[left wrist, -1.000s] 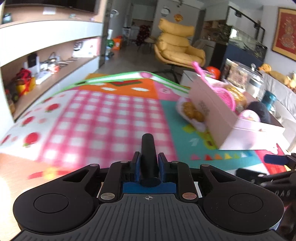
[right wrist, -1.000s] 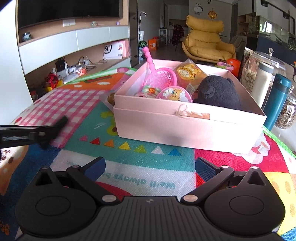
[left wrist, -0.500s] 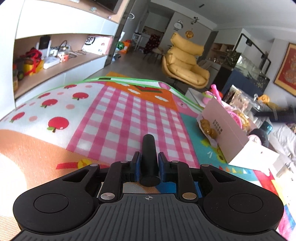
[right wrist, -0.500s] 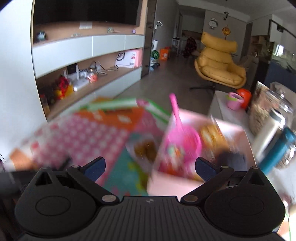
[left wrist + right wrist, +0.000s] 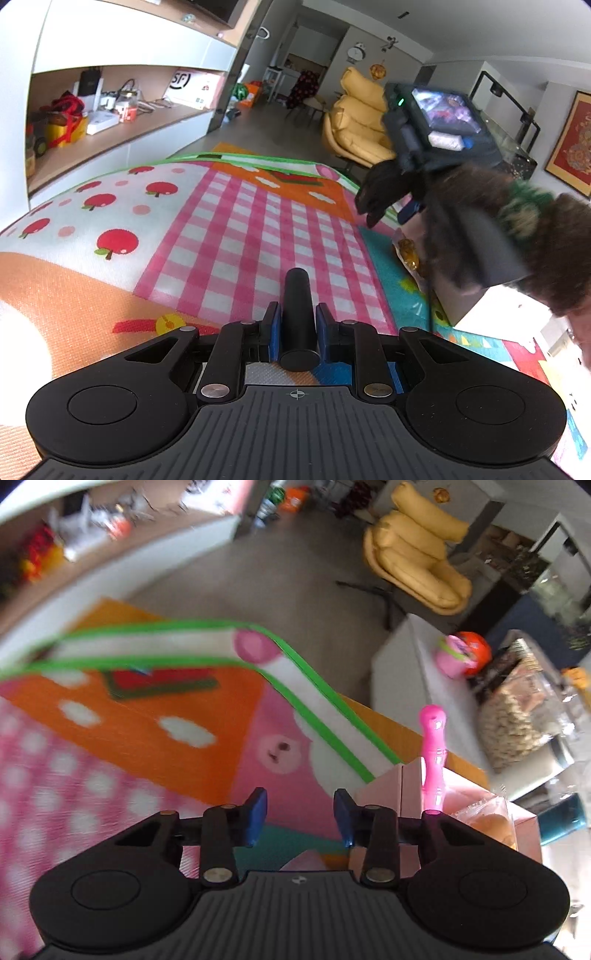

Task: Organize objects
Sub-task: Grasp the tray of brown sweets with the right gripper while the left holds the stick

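A bright play mat (image 5: 236, 229) covers the counter, the biggest thing here: pink gingham in the middle, red apples on white toward the wall shelf, an orange panel and a green-edged border at the far end. Beyond it stands a yellow armchair (image 5: 417, 550) on the grey floor.

At the mat's right side sits the pink box (image 5: 402, 786), its near corner showing in the right wrist view. A pink toy handle (image 5: 432, 753) sticks up out of it (upright, leaning a touch), and a clear packet of something orange (image 5: 491, 823) lies inside by the wall. Past the box are a glass jar of snacks (image 5: 517, 720) and a teal bottle (image 5: 565, 816), well blurred.

From the left wrist view the right gripper (image 5: 391, 206) hangs above the box side of the mat, carried by a hand in a furry brown sleeve (image 5: 546, 236); all of it is smeared with motion. In its own view that gripper's (image 5: 299, 816) blue pads (image 5: 256, 812) are closing with a plain gap left between them and nothing in it, only mat beneath.

The left gripper (image 5: 297, 328) is narrow, clamped on a black cylinder (image 5: 297, 302) that points forward over the gingham.
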Demonstrator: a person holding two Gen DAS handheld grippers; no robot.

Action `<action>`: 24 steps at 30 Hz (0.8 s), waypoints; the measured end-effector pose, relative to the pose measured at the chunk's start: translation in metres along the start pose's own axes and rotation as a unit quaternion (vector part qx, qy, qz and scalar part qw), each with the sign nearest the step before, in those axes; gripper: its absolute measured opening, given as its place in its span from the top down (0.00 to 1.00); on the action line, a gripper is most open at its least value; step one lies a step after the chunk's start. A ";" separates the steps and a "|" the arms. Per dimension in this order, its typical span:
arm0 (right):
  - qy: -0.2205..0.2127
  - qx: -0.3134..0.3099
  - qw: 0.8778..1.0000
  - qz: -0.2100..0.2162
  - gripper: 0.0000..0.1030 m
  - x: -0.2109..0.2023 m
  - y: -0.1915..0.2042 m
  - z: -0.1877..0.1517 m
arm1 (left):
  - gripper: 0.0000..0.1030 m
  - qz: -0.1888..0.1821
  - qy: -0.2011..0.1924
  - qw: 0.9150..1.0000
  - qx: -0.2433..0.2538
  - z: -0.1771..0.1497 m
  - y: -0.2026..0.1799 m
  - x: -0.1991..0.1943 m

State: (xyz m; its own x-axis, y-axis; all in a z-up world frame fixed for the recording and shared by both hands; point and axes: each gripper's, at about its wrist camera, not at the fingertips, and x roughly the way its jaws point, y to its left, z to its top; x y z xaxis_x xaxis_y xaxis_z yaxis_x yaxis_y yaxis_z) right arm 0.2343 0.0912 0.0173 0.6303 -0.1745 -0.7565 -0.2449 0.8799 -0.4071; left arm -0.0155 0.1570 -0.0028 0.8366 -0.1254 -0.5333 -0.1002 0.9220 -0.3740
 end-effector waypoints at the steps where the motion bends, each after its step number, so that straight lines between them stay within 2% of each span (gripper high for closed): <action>1: -0.010 0.004 1.000 -0.007 0.62 0.001 0.001 -0.001 | 0.78 -0.001 0.000 1.000 -0.002 0.000 0.000 0.000; 4: -0.007 -0.011 1.000 -0.007 0.62 -0.003 0.002 -0.006 | 0.78 -0.003 0.000 1.000 -0.005 0.000 0.002 0.000; 7: 0.003 -0.014 1.000 0.012 0.63 -0.012 -0.003 -0.014 | 0.78 -0.007 0.001 1.000 -0.011 0.000 0.005 0.000; 12: 0.024 0.022 0.995 0.097 0.63 -0.038 -0.027 -0.044 | 0.78 -0.010 0.001 1.000 -0.017 0.001 0.008 0.000; 17: 0.026 0.027 0.982 0.184 0.62 -0.078 -0.041 -0.088 | 0.78 -0.014 0.001 1.000 -0.025 0.000 0.011 0.000; 20: 0.029 0.021 0.970 0.240 0.62 -0.104 -0.046 -0.121 | 0.78 -0.019 0.002 0.999 -0.032 0.000 0.014 0.001; 23: 0.037 0.018 0.962 0.269 0.63 -0.116 -0.053 -0.155 | 0.78 -0.018 0.002 0.999 -0.031 0.000 0.015 0.001; 24: 0.034 0.018 0.964 0.264 0.63 -0.119 -0.056 -0.166 | 0.78 -0.017 0.002 0.999 -0.030 0.001 0.015 0.002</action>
State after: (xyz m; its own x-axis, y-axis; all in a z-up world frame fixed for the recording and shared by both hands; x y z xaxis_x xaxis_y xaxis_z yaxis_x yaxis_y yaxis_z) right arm 0.0507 -0.0111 0.0449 0.3748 0.2739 -0.8857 -0.4920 0.8685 0.0604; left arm -0.0153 0.1710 -0.0086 0.8377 -0.1582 -0.5227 -0.1037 0.8936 -0.4368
